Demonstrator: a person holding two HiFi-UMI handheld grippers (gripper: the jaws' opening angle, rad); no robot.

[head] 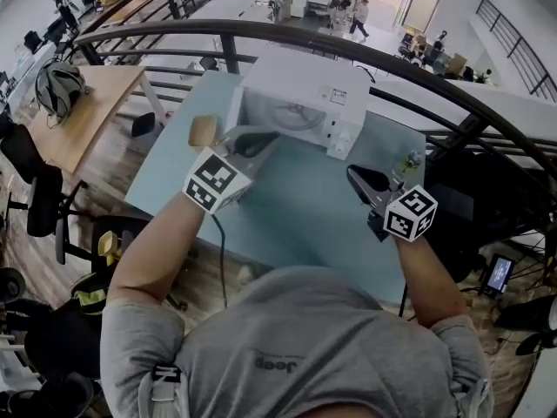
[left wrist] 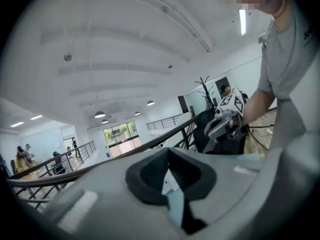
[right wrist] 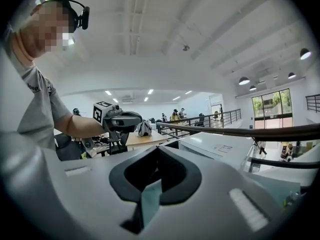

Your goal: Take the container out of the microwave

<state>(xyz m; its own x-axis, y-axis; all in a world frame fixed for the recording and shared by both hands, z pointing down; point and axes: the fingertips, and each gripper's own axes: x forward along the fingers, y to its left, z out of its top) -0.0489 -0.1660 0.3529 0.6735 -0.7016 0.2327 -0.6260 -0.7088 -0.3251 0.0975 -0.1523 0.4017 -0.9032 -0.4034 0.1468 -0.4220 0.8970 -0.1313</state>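
A white microwave (head: 300, 103) stands at the far side of a light blue table (head: 296, 207), and its door looks closed. No container shows in any view. My left gripper (head: 259, 140) is held just in front of the microwave's window, tilted upward, jaws together and empty. My right gripper (head: 359, 179) hovers over the table to the right of the microwave, also shut on nothing. In the right gripper view the microwave's top (right wrist: 215, 148) lies past the jaws (right wrist: 154, 185). The left gripper view looks over its own jaws (left wrist: 170, 178) at the right gripper (left wrist: 225, 121).
A dark curved railing (head: 261, 35) runs close behind the microwave and round the table's right side. A wooden desk (head: 83, 116) with a helmet (head: 57, 85) stands at the left. Black chairs (head: 39, 194) sit on the floor below left. A cable (head: 218, 251) hangs off the table's near edge.
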